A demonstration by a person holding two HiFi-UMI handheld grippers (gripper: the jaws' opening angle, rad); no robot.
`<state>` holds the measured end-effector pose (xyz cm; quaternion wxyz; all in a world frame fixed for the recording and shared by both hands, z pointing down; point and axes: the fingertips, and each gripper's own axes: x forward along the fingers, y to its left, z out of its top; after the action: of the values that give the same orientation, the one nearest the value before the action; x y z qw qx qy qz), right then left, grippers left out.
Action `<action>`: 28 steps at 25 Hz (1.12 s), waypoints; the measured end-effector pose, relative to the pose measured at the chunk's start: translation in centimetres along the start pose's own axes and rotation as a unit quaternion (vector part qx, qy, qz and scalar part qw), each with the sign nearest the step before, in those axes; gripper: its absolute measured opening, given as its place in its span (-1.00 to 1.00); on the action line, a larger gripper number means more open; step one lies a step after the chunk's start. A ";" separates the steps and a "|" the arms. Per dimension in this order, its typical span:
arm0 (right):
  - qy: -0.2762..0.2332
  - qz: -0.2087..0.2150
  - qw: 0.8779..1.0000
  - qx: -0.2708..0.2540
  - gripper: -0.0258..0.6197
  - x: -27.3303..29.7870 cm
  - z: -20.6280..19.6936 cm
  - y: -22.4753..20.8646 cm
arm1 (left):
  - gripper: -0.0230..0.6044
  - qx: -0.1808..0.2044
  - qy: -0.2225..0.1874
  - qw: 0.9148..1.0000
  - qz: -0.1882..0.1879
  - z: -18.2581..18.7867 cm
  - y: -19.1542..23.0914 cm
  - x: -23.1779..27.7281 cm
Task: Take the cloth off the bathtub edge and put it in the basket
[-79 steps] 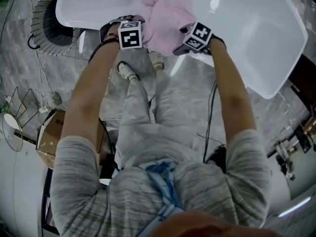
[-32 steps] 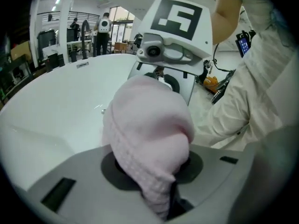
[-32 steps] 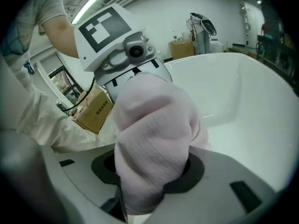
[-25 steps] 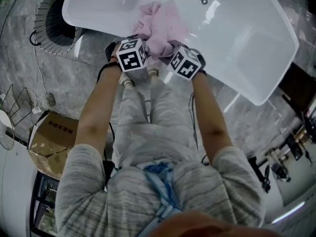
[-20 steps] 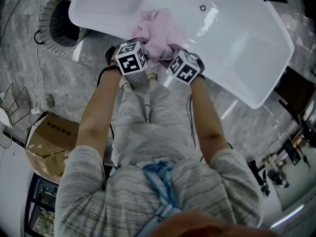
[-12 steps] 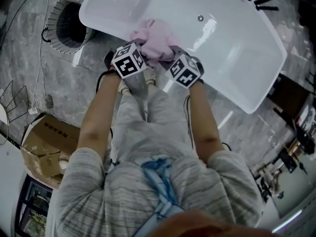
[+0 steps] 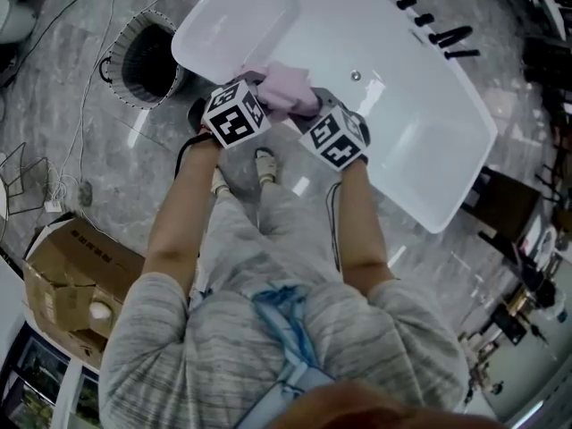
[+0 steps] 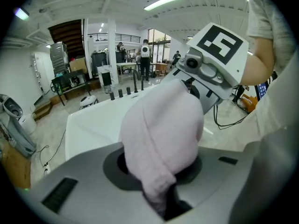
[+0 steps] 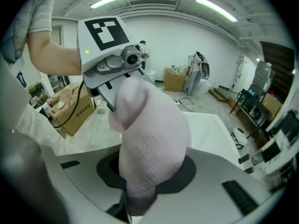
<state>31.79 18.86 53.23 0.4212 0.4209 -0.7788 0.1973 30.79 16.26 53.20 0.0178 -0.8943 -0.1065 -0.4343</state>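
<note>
Lab hall: freestanding bathtub (image 7: 429, 141), cardboard carton (image 7: 64, 280).

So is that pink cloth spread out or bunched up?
Bunched up: the cloth is a rounded lump, pinched by the left gripper and right gripper.

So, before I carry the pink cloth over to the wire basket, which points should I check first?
1. Grip of the left hand-held gripper: jaws shut on the pink fabric cloth. Ok.
2. Grip of the right hand-held gripper: jaws shut on the cloth, having just been closing further on it. Ok.
3. Cloth clear of the white bathtub: bunched between both grippers and seemingly lifted, but its underside is hidden. Cannot tell.
4. Round wire basket: upright on the grey floor beside the bathtub's end, opening in view. Ok.
5. Room inside the basket: interior dark. Cannot tell.
6. Way to the basket: thin cables lie near it. Not ok; step carefully.
</note>
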 end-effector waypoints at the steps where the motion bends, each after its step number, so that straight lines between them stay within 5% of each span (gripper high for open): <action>1: -0.005 -0.004 1.000 -0.006 -0.59 -0.3 1.1 -0.1 | -0.61 -0.005 -0.003 1.000 0.009 0.2 0.5 -1.0; 15: -0.101 -0.029 0.992 -0.076 -0.61 -4.4 17.2 2.0 | -0.62 -0.051 -0.032 0.987 0.149 -0.1 4.9 -17.1; 28: -0.145 -0.005 0.974 -0.177 -0.61 -4.1 29.8 9.1 | -0.62 -0.092 -0.037 0.965 0.242 -6.1 6.0 -30.5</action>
<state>10.88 6.27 33.39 0.3728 0.3679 -0.8518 -0.0087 9.02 4.34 33.52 0.0364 -0.9066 0.1525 -0.3917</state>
